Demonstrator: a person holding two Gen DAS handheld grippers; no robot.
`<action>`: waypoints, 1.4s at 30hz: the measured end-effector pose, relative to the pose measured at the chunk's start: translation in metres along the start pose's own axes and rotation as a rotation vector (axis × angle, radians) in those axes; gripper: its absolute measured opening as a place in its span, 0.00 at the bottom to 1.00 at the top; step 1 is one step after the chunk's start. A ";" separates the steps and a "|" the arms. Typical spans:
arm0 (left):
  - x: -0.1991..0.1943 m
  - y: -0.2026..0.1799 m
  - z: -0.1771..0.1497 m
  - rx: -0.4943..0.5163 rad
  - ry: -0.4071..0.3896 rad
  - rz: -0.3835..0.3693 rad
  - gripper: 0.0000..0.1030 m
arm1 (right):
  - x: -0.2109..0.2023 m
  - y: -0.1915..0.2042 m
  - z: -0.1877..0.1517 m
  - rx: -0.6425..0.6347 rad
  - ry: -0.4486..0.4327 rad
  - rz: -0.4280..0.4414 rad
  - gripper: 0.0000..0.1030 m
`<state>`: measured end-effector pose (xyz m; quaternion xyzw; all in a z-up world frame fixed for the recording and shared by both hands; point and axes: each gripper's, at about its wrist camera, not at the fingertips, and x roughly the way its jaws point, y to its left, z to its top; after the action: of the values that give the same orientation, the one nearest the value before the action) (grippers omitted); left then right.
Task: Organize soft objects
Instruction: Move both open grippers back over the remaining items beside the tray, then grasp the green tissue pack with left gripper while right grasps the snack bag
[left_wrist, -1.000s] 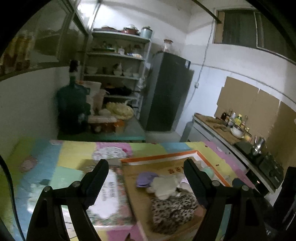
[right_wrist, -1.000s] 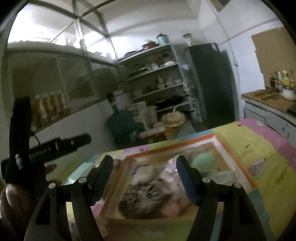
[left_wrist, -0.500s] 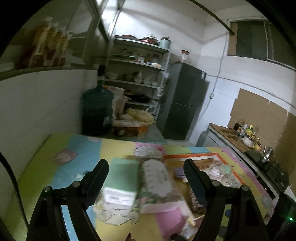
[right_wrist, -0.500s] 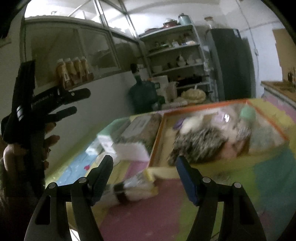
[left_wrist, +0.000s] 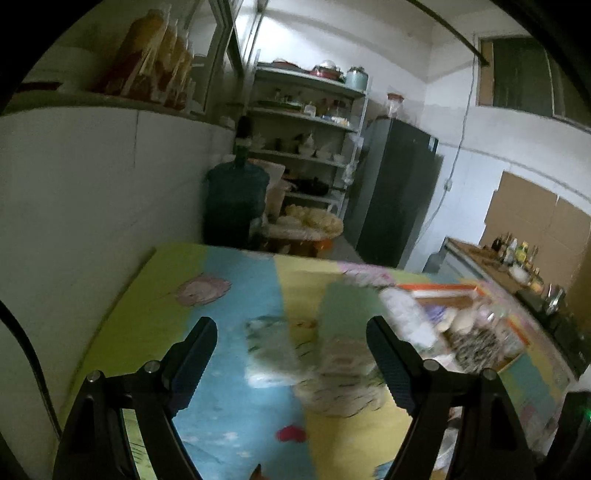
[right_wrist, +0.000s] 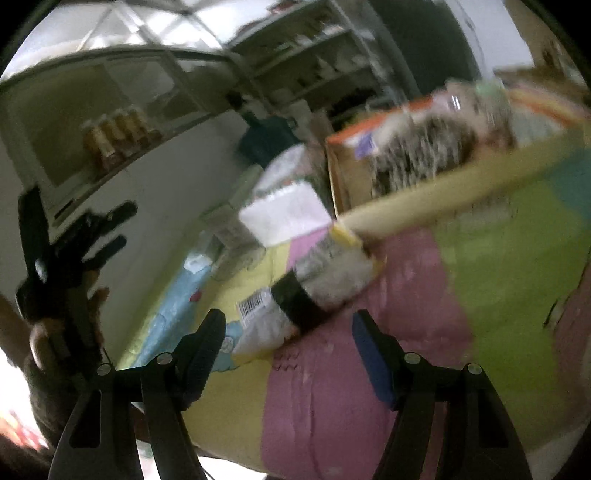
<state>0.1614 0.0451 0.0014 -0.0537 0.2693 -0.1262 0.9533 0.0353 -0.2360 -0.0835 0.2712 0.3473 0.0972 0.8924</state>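
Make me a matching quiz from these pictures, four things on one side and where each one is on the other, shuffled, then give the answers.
Things:
1. Leopard-print cloth
2. Orange bottles
3. Water jug
4. Packet with a black band

Places:
A. on the floor past the far edge of the mat
B. on the mat just ahead of the right gripper
C. inside the cardboard box
D. on the wall ledge, upper left

Pairs: 1-C, 2-D, 3-A, 4-B
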 end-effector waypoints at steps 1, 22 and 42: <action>0.003 0.005 -0.002 0.011 0.013 0.003 0.80 | 0.003 -0.001 -0.001 0.026 0.008 -0.001 0.70; 0.111 0.008 -0.025 0.108 0.305 0.067 0.80 | 0.039 0.027 0.016 0.011 -0.035 -0.150 0.72; 0.087 0.035 -0.024 -0.062 0.237 0.010 0.41 | 0.036 0.028 0.007 -0.080 -0.034 -0.179 0.53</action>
<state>0.2281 0.0542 -0.0682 -0.0665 0.3841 -0.1185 0.9133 0.0668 -0.2022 -0.0838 0.2048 0.3506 0.0264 0.9135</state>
